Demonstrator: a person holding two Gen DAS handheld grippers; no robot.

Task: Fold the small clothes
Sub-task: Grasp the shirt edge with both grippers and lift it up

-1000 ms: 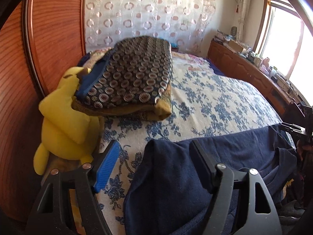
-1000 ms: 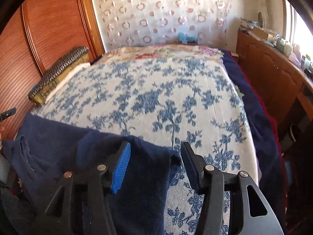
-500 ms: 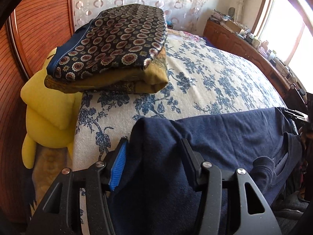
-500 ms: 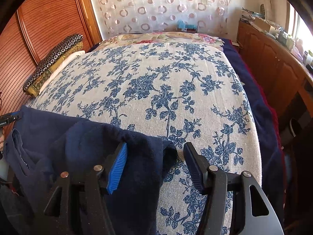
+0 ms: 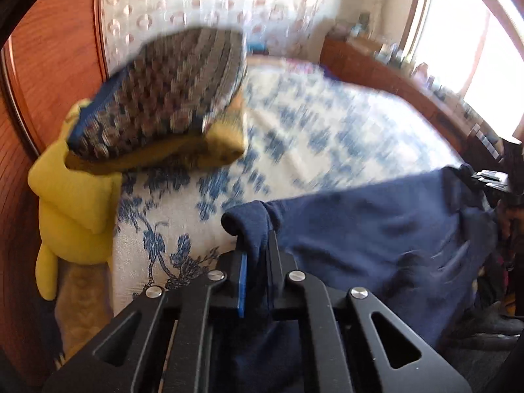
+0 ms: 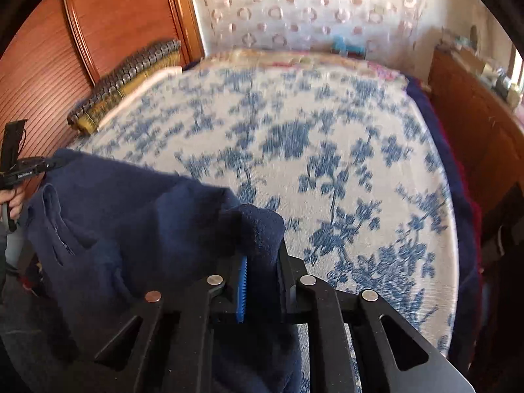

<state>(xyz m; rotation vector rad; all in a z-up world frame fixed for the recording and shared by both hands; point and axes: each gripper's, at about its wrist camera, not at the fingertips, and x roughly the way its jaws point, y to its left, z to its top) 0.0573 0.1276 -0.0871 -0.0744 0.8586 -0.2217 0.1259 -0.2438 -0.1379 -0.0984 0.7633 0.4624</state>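
One navy garment; one folded patterned blanket; one yellow plush toy.

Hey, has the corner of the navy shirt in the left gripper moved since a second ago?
Yes. The left gripper has just closed, bunching the navy shirt corner into a narrow fold, rightward from the yellow plush toy.

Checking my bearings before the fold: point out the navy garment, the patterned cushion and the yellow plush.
navy garment (image 5: 376, 229): left wrist view, flat middle of the cloth.
patterned cushion (image 5: 170, 91): left wrist view, its top face.
yellow plush (image 5: 72, 203): left wrist view, its body beside the bed.
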